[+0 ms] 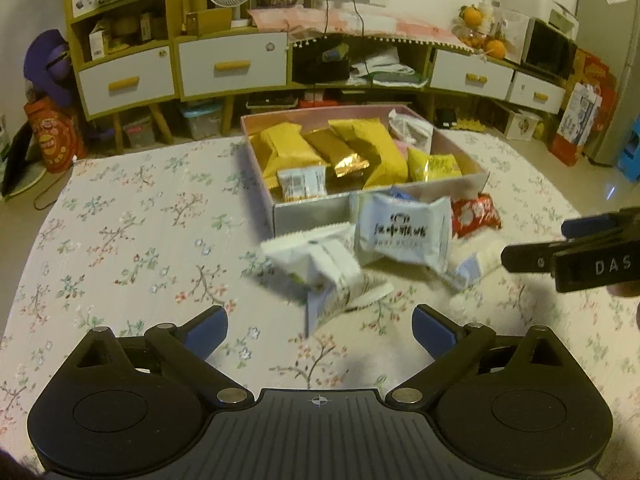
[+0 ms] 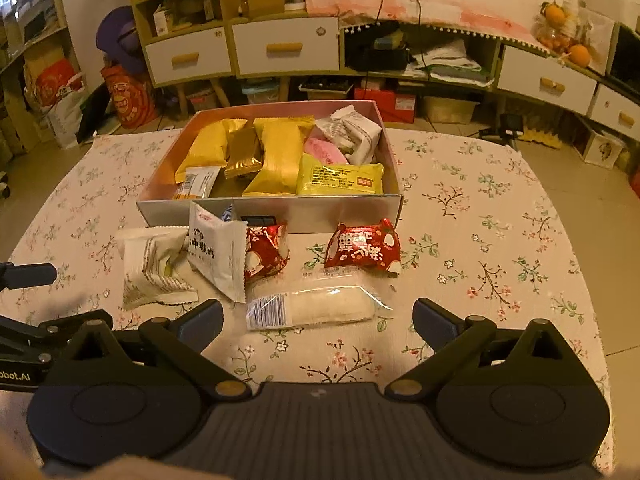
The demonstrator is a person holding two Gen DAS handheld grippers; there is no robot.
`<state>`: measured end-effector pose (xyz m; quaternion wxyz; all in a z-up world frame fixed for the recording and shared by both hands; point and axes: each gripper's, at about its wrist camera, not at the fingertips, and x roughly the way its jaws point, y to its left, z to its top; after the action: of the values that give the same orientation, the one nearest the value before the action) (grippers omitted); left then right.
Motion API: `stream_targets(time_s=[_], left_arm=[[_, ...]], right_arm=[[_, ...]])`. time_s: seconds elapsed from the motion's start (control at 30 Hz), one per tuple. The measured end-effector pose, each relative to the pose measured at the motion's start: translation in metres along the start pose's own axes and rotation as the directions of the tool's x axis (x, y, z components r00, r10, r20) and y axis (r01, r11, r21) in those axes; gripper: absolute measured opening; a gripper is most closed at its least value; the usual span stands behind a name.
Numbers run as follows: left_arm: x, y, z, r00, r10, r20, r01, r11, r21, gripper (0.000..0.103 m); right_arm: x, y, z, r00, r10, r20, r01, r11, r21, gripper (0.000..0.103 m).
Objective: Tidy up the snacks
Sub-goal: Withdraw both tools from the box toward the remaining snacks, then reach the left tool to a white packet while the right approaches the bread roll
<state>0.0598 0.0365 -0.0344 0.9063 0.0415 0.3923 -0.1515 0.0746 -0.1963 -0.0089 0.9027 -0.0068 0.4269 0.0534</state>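
Nearest, both grippers hang over the flowered table (image 2: 480, 216) with their jaws spread wide and nothing between them. The right gripper (image 2: 318, 322) hovers just short of a clear-wrapped white roll (image 2: 320, 307), which lies flat on the table with its barcode end to the left. The left gripper (image 1: 320, 330) is poised before a crumpled white packet (image 1: 336, 280); that same packet (image 2: 154, 268) shows at the left of the right wrist view.

A little farther, a taller white packet with dark lettering (image 2: 218, 254) leans up against the near wall of the box. Just right of it, touching it, is a red packet (image 2: 266, 252), and a second red packet (image 2: 362, 250) lies apart on the table, farther right, directly beyond the roll.

Beyond these stands the open box (image 2: 332, 210), silver outside and pink at the rim. Inside are several gold wrappers (image 2: 278, 156) toward the left and middle, a small white barcoded packet (image 2: 198, 182) at the near left corner, a yellow packet (image 2: 340, 179) at the near right, a pink one (image 2: 324, 151) behind it, and a white printed packet (image 2: 354, 132) at the far right.

Farthest, a yellow-and-white cabinet (image 2: 286, 46) runs along the wall.
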Motion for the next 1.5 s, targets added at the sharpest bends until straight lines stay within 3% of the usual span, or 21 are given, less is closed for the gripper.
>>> stream_targets(time_s=[0.33,0.7,0.9,1.07,1.2,1.3,1.5], left_arm=[[0.004,0.004,-0.019,0.999,-0.008,0.038,0.006,0.999,0.054,0.1],[0.017,0.017,-0.026,0.997,-0.041,0.058,0.037,0.997,0.062,0.1],[0.026,0.009,-0.011,0.996,-0.039,0.074,0.042,0.999,-0.032,0.1],[0.041,0.008,0.004,0.998,-0.01,0.064,0.02,0.988,-0.152,0.098],[0.053,0.009,0.009,0.999,-0.019,0.042,0.028,0.975,-0.219,0.097],[0.058,0.006,0.009,1.0,-0.017,0.026,0.022,0.977,-0.21,0.09],[0.062,0.006,0.007,0.999,-0.043,0.006,0.043,0.978,-0.203,0.054]], right_arm=[[0.004,0.011,-0.023,0.997,0.058,0.055,-0.053,0.995,-0.089,0.102],[0.011,0.018,-0.037,0.995,0.09,0.038,-0.083,0.983,-0.164,0.102],[0.017,0.014,-0.025,0.993,0.112,0.019,-0.106,0.972,-0.21,0.101],[0.02,0.014,-0.018,0.987,0.162,0.0,-0.149,0.911,-0.385,0.101],[0.029,0.011,-0.011,0.983,0.181,-0.031,-0.177,0.891,-0.417,0.1],[0.037,0.007,-0.006,0.985,0.167,-0.039,-0.168,0.893,-0.417,0.1],[0.052,0.003,-0.007,0.986,0.161,-0.042,-0.164,0.904,-0.395,0.098]])
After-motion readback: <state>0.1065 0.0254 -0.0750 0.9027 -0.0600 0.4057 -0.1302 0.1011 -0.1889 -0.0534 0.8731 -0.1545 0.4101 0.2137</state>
